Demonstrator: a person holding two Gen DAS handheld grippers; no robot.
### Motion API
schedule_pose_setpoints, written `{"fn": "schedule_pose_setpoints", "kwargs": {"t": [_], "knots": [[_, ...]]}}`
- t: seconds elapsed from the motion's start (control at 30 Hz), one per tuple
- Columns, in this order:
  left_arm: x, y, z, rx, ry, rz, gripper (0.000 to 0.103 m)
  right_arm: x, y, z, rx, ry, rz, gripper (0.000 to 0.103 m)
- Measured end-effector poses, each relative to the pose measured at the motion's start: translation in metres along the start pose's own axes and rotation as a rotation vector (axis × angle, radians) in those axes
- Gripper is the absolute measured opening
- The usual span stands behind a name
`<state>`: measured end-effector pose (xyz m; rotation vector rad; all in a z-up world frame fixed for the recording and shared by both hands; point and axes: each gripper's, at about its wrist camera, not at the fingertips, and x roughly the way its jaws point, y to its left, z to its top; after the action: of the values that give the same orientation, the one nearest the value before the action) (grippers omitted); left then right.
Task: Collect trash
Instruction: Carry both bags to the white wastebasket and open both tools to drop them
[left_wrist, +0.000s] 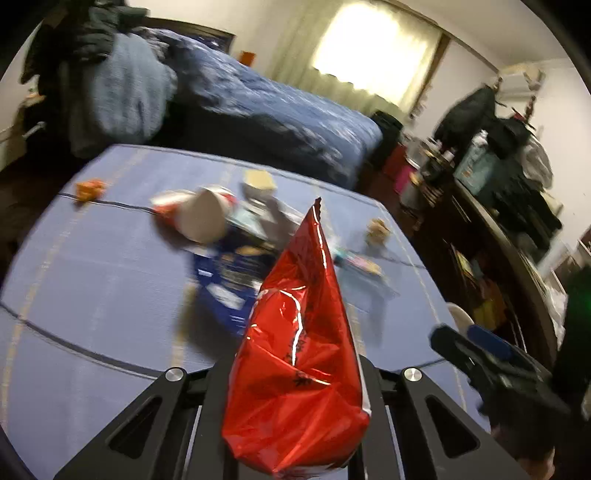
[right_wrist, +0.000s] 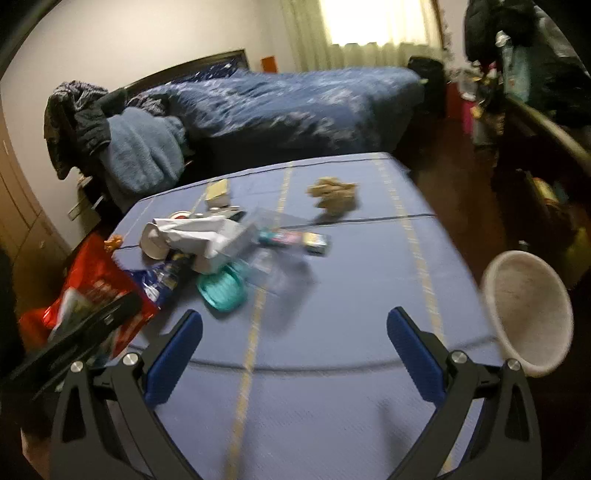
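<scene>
My left gripper (left_wrist: 295, 373) is shut on a shiny red snack bag (left_wrist: 303, 295), which stands up between its fingers above the blue-clothed table (left_wrist: 92, 295). The right wrist view shows that bag (right_wrist: 92, 273) at the table's left edge. My right gripper (right_wrist: 294, 321) is open over the near side of the table with nothing between its blue pads (right_wrist: 173, 354). Mid-table lies a trash pile: a tipped paper cup (left_wrist: 201, 218), a blue wrapper (left_wrist: 232, 280), white paper (right_wrist: 199, 230) and a teal plastic tray (right_wrist: 221, 290). Crumpled brown paper (right_wrist: 334, 195) lies farther back.
A round white container (right_wrist: 528, 310) sits off the table's right edge. An orange scrap (left_wrist: 88, 189) lies at the far left of the table. A bed with a blue quilt (right_wrist: 295, 107) is behind, a chair piled with clothes (right_wrist: 122, 136) is left, and cluttered dark shelves (left_wrist: 498, 221) are right.
</scene>
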<state>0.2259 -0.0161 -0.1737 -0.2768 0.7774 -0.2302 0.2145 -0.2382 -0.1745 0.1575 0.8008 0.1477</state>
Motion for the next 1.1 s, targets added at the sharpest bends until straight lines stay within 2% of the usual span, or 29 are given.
{"fn": "schedule_pose_setpoints", "kwargs": {"t": [0.07,0.2,0.27,0.4,0.43,0.47,0.5,0.57,0.63,0.73,0.93,1.1], "knots": [[-0.006,0.009,0.003,-0.012,-0.02,0.019,0.012,0.019,0.011,0.014,-0.01,0.0,0.01,0.1],[-0.008,0.019,0.005,-0.032,-0.028,0.015,0.012,0.053,0.025,0.033,-0.018,0.017,-0.028,0.1],[-0.006,0.021,0.005,-0.028,-0.026,0.012,0.012,0.071,0.028,0.04,-0.026,0.042,-0.063,0.1],[-0.003,0.025,0.005,-0.024,-0.02,-0.012,0.013,0.096,0.026,0.047,-0.017,0.095,-0.075,0.1],[-0.002,0.026,0.004,-0.022,-0.019,-0.019,0.013,0.099,0.026,0.047,-0.015,0.105,-0.075,0.097],[-0.002,0.027,0.004,-0.019,-0.02,-0.023,0.013,0.099,0.025,0.047,-0.014,0.103,-0.064,0.086],[-0.001,0.026,0.005,-0.016,-0.022,-0.023,0.013,0.1,0.025,0.047,-0.015,0.105,-0.056,0.081],[-0.002,0.027,0.004,-0.009,-0.028,-0.018,0.013,0.095,0.027,0.047,-0.03,0.084,-0.063,0.069],[-0.003,0.026,0.005,-0.005,-0.034,-0.01,0.013,0.089,0.028,0.047,-0.04,0.071,-0.068,0.061],[-0.009,0.025,0.005,0.0,-0.045,0.009,0.013,0.082,0.025,0.045,-0.027,0.07,-0.042,0.055],[-0.022,0.012,0.004,0.021,-0.061,0.042,0.013,0.054,0.011,0.036,0.004,0.039,0.0,0.05],[-0.022,-0.019,0.004,0.081,-0.051,-0.003,0.013,0.02,-0.019,0.027,0.057,-0.009,0.012,0.05]]}}
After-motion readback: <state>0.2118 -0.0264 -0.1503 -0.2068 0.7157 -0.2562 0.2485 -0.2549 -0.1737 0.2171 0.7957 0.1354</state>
